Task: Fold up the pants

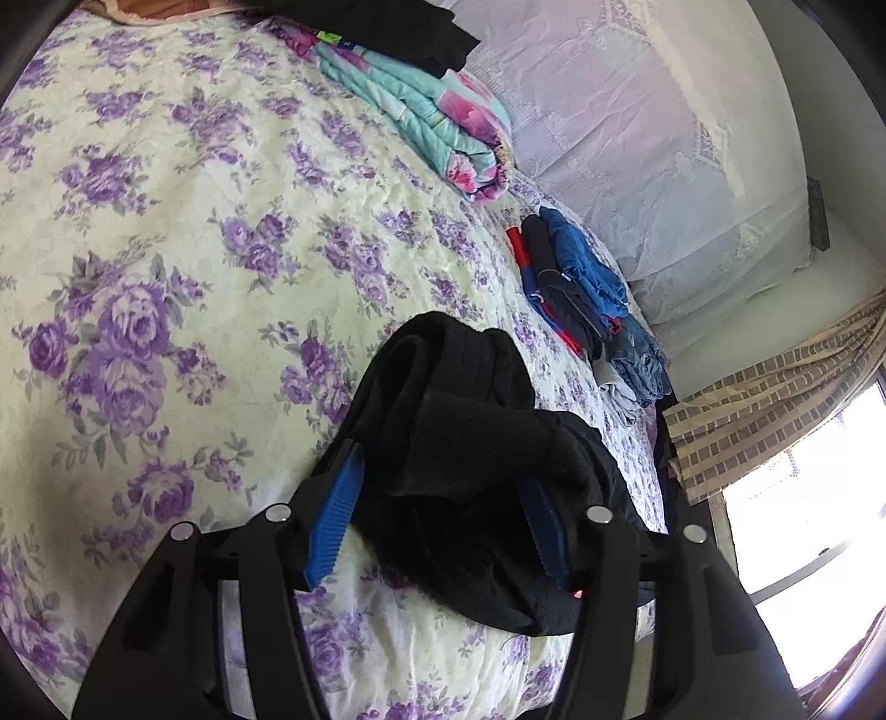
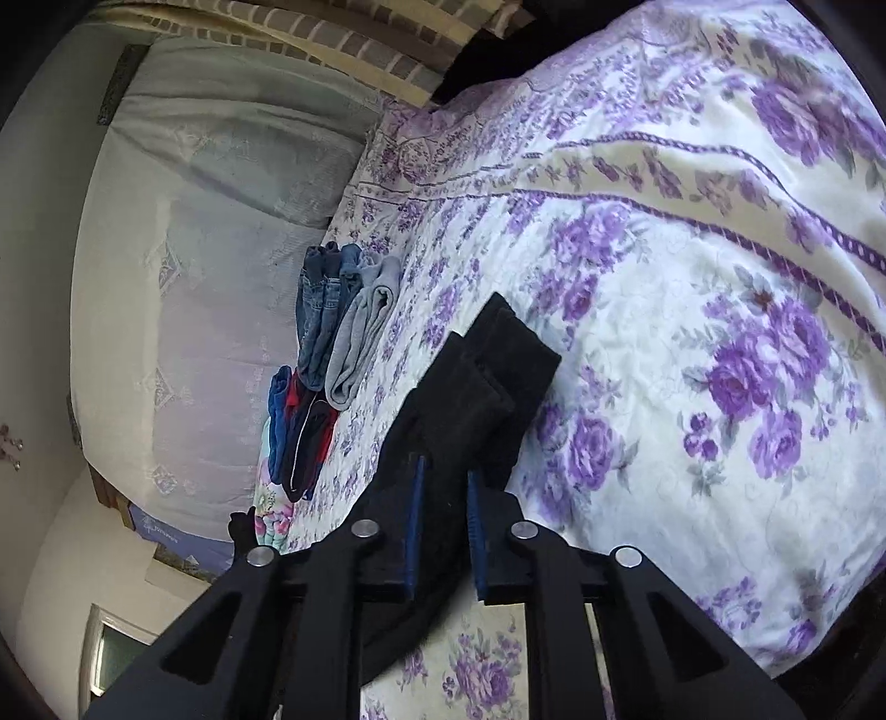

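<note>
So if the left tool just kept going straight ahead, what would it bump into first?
The left tool already has the black pants bunched between its open fingers, so it would push into them first, then probably the flowery bedspread beyond.

The black pants draped over the right blue pad of the left gripper, hiding most of that pad, so whether it pressed the cloth could not be told. Beside the pants, the clothes pile was too bunched to count its pieces. Beyond the pants, a dark garment on the folded quilt was cut off by the top edge. In the right wrist view, the pants ran down behind the right gripper, their lower part hidden by its frame. Left of the pants, a small dark shape was too small to identify.
</note>
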### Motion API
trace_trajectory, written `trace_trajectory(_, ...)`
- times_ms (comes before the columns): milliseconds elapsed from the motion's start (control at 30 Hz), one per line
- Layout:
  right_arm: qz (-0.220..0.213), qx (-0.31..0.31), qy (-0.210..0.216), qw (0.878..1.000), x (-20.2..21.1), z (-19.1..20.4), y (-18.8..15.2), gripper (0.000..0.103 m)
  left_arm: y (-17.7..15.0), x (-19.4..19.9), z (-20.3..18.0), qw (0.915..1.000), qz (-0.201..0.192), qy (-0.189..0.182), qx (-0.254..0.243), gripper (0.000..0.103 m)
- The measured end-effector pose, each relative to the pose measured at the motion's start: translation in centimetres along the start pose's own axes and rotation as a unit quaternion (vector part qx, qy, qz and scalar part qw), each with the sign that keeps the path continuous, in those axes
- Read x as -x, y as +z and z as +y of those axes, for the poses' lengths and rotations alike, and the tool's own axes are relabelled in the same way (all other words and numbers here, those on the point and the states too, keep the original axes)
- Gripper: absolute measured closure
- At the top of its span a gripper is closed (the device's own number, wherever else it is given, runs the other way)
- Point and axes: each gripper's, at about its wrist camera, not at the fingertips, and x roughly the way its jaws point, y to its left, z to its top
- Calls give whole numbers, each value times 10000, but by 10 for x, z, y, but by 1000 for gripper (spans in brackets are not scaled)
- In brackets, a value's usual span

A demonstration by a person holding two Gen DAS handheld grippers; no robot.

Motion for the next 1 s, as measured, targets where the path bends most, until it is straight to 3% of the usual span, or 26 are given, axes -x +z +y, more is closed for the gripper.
trace_trajectory(100, -65, 271, 85, 9996, 4, 18, 4, 89, -6, 11, -5, 9996, 115, 235, -91, 38)
trace_trajectory(233, -39, 335, 185, 9993, 3, 31, 17, 89, -16, 34, -9, 9980, 62, 576, -243, 17)
trace_trajectory(300, -49, 336, 173, 9993, 1, 33, 20, 89, -18, 48, -4, 9969, -103, 762, -162, 15)
trace_trajectory(400, -47, 264, 169, 9995, -2, 32, 22, 89, -23, 57, -6, 9996, -168, 200, 103, 15)
trace_trajectory(500, -59, 216, 165, 9996, 0, 29, 19, 89, -29, 39, -33, 9998, -46, 123, -175, 15)
trace_trajectory(633, -37, 111, 167, 9998, 2, 26, 18, 89, -18, 6, -56, 9995, 128, -300, -31, 15)
trace_trajectory(700, -27, 104, 164, 9998, 3, 26, 18, 90, -9, -10, -63, 9997, 121, -201, -104, 23)
trace_trajectory(767, -34, 108, 163, 9998, 4, 27, 19, 90, 1, -23, -61, 9995, 189, -248, 10, 80)
trace_trajectory(800, -41, 119, 178, 9998, 5, 29, 19, 90, 6, -24, -60, 9991, 118, -387, 88, 87)
trace_trajectory(900, -184, 191, 176, 9995, 12, 32, 21, 90, 4, -4, -78, 9969, -477, -507, -374, 92)
trace_trajectory(1000, -298, 155, 147, 9993, 21, 25, 26, 90, -5, 11, -92, 9921, -748, -375, -932, 92)
